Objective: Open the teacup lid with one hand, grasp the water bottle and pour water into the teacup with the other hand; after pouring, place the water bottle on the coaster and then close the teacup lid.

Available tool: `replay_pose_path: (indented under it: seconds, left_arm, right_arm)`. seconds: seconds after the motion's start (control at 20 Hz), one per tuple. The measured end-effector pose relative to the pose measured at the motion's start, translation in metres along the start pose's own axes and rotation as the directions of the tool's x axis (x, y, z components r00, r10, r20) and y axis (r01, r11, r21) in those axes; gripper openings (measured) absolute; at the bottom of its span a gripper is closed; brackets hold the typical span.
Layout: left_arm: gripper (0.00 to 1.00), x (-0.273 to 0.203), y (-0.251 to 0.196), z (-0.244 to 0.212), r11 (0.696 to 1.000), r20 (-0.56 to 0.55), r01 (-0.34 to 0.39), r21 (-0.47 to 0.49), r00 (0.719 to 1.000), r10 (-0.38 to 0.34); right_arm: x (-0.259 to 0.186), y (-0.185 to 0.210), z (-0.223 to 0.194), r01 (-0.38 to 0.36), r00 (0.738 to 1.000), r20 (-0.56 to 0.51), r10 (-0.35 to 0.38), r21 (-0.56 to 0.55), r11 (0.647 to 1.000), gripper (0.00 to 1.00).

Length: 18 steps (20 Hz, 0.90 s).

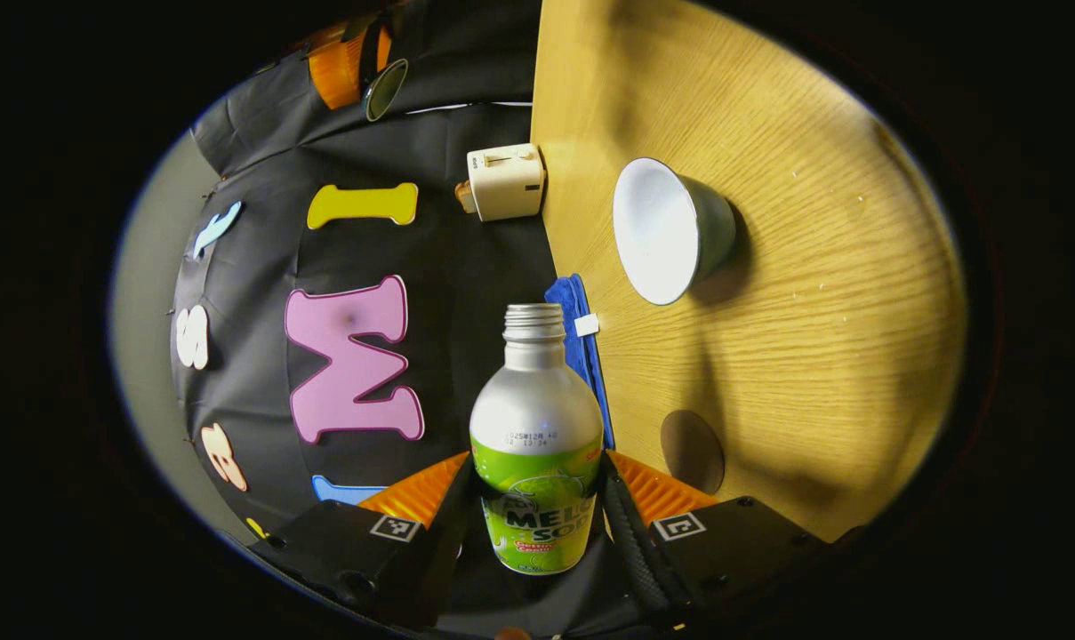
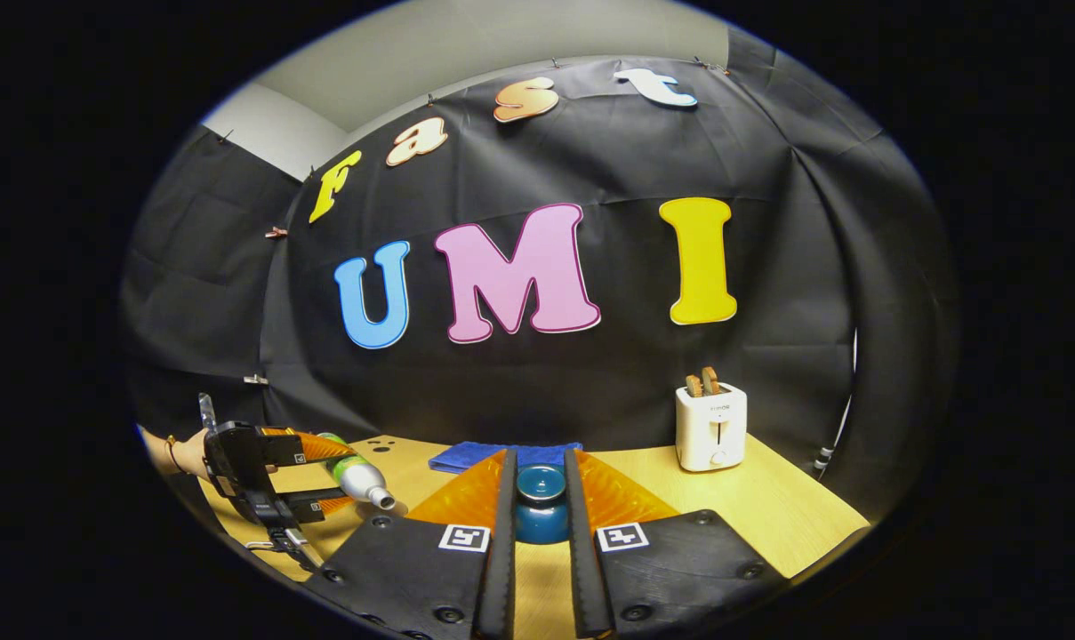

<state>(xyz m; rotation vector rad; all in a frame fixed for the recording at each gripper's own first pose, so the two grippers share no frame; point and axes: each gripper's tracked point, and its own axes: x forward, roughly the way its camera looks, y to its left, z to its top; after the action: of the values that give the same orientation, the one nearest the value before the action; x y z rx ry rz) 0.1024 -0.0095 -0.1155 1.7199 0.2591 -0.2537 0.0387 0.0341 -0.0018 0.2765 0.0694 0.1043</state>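
Observation:
My left gripper [image 1: 537, 487] is shut on a silver and green water bottle [image 1: 537, 444] with an uncapped threaded neck. The view is rolled, so the wooden table [image 1: 813, 293] stands at the right. On it sits the lidless teacup [image 1: 670, 229], white inside, with a round brown coaster [image 1: 693, 451] nearer to me. In the right gripper view, the left gripper [image 2: 332, 476] holds the bottle [image 2: 357, 477] tipped on its side at the far left. My right gripper [image 2: 540, 458] is shut on the teal teacup lid [image 2: 540, 511], above the table.
A white toaster [image 2: 710, 427] with toast in its slots stands at the table's back right, also seen as the toaster [image 1: 504, 182] in the left gripper view. A folded blue cloth [image 2: 501, 455] lies along the back edge. A person's hand [image 2: 181, 453] holds the left gripper.

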Motion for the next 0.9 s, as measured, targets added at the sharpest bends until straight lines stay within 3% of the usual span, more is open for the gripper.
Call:
replay_pose_path:
  seconds: [0.3,0.9]
  left_arm:
    - [0.80,0.003,0.013,0.006,0.995,0.012,-0.025,0.100,1.000,0.024]
    - [0.80,0.006,0.020,0.006,0.977,0.017,-0.022,0.210,1.000,0.019]
  right_arm:
    - [-0.002,-0.003,0.003,0.003,1.000,0.007,-0.003,0.006,1.000,0.29]
    - [-0.003,-0.003,0.003,-0.002,1.000,0.005,0.002,0.011,1.000,0.29]
